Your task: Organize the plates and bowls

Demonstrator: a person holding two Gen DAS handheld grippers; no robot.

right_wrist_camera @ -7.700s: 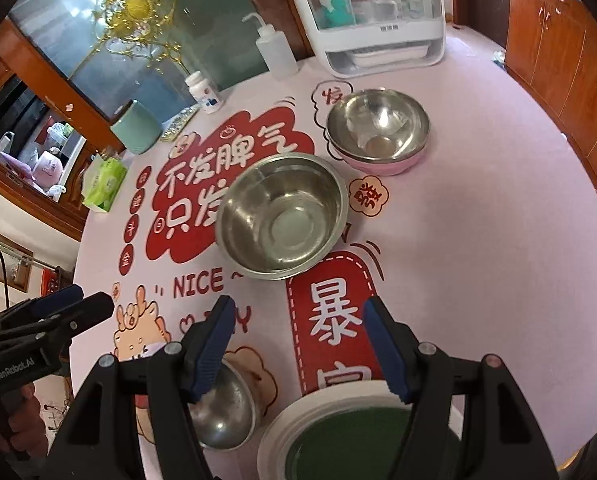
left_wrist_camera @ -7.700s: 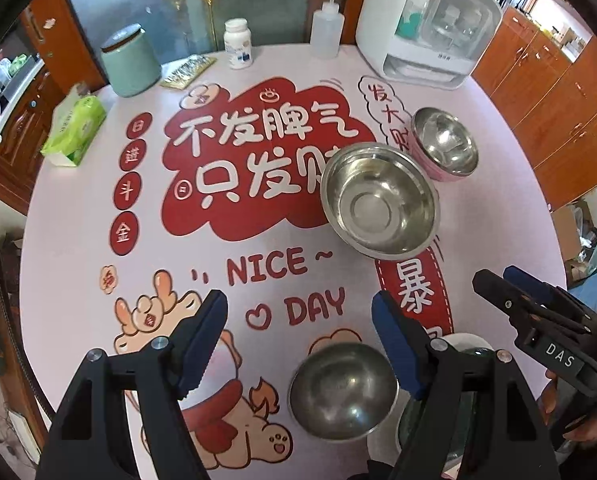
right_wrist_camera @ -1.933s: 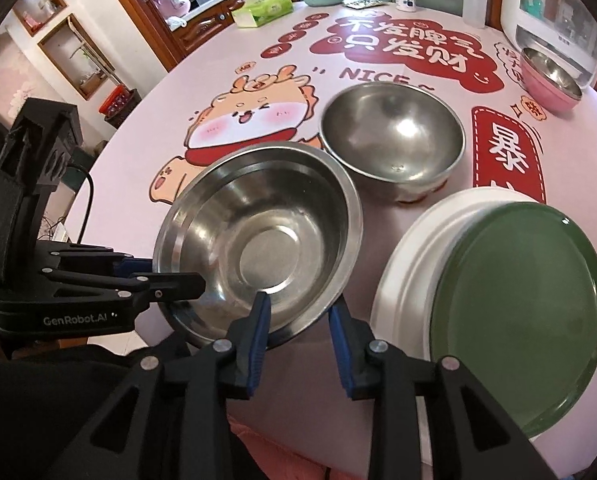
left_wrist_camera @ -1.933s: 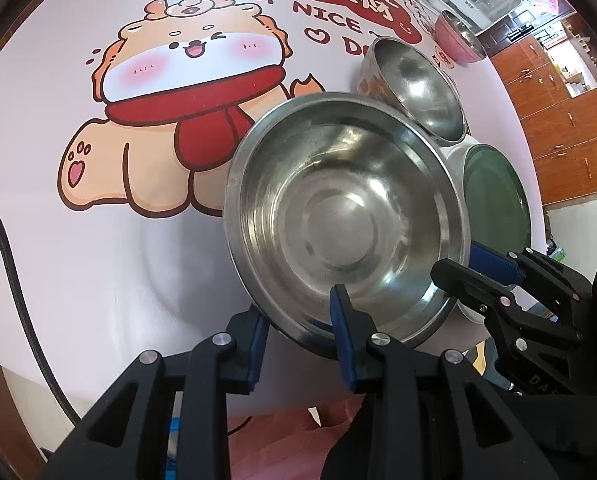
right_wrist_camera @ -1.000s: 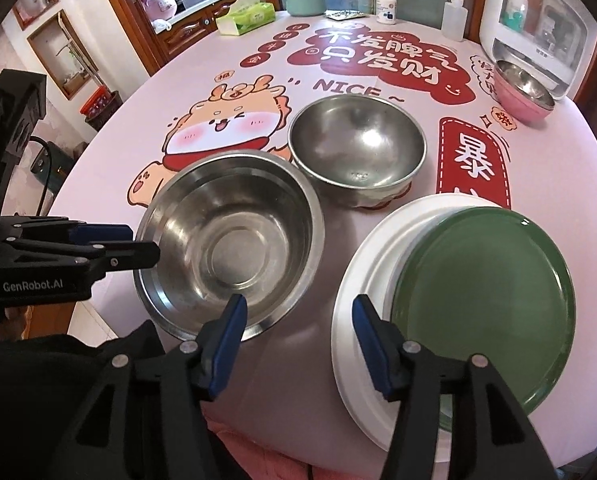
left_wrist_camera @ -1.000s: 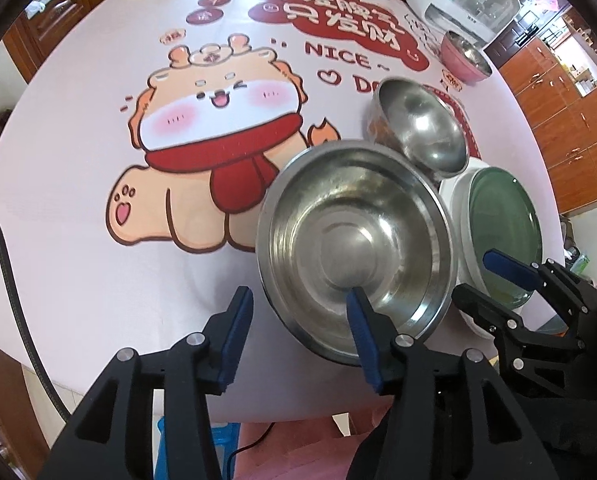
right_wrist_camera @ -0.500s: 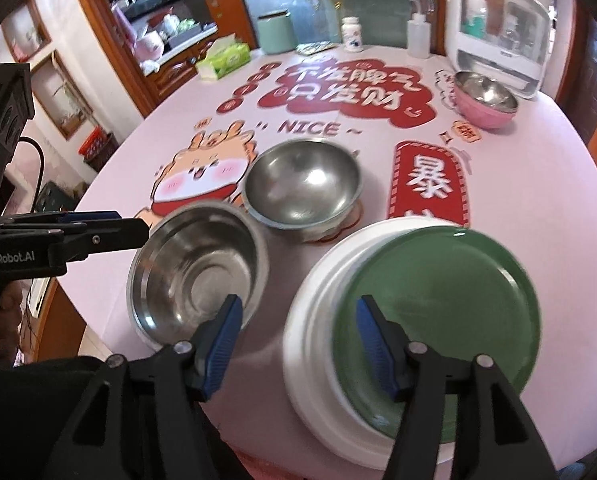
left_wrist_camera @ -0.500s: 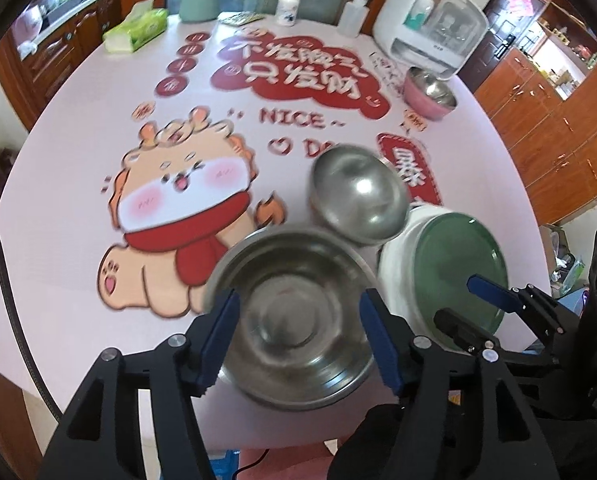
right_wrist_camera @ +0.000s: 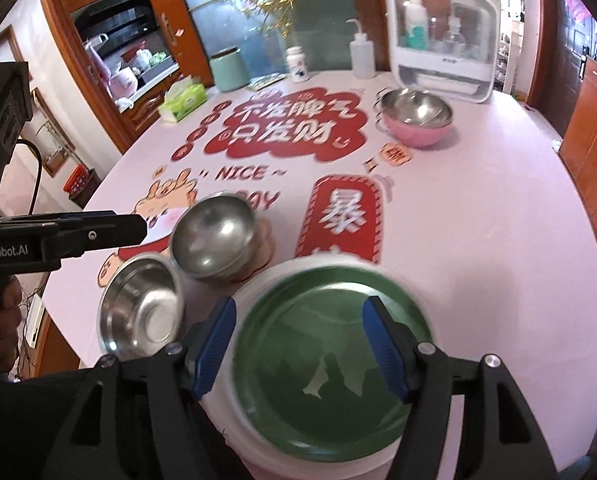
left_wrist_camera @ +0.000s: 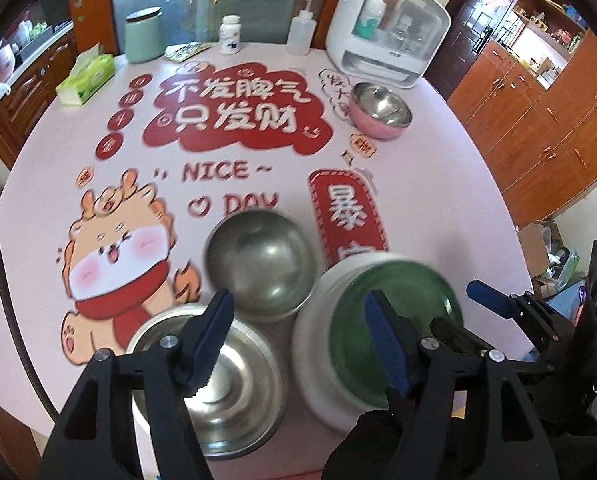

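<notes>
Sitting green plate [right_wrist_camera: 330, 380] on white plate [right_wrist_camera: 254, 446], pink bowl [right_wrist_camera: 418, 132] holding steel bowl [right_wrist_camera: 414, 112]

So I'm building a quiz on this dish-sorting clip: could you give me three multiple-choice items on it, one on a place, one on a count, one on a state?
1. Where does the green plate lie?
A. on the white plate
B. inside a steel bowl
C. beside the tissue box

2. How many bowls are on the table?
A. two
B. three
C. four

3. How is the right tool?
A. shut on the green plate
B. open, holding nothing
C. shut on a bowl

Answers:
1 A, a white rim shows around the green.
2 C, two separate steel bowls plus a steel one nested in a pink one.
3 B, its fingers stand apart above the plate.
</notes>
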